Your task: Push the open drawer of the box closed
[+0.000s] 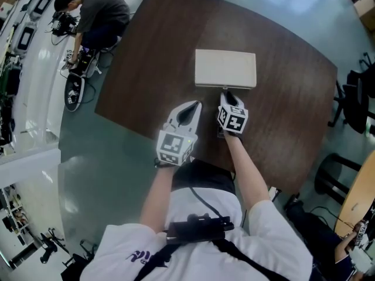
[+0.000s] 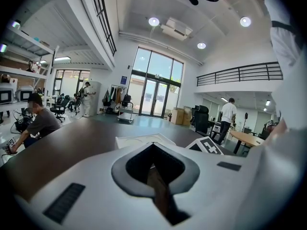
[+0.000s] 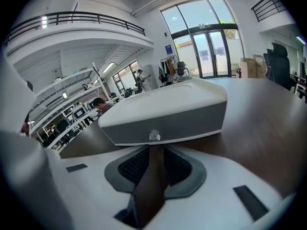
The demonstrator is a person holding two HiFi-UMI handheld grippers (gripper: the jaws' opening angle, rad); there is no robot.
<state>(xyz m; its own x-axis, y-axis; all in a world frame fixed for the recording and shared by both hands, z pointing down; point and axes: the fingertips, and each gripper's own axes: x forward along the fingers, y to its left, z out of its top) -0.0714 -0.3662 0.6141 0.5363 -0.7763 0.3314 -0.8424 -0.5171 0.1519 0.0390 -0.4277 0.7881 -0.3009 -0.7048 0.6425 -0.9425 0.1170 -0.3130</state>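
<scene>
Drawer front: straight ahead of the right gripper fingertips and just beyond them, knob centred over the gap; contact uncertain. Looks almost flush with the box (probably little travel left).
Long axis: crosswise to the fingers, so the push goes straight forward along them.
Right fingers: a narrow slit apart, nothing between.
Left gripper: tips together, empty, held back and left of the box's near face.
Nearer hand: right.
Support: table, under both grippers.
</scene>
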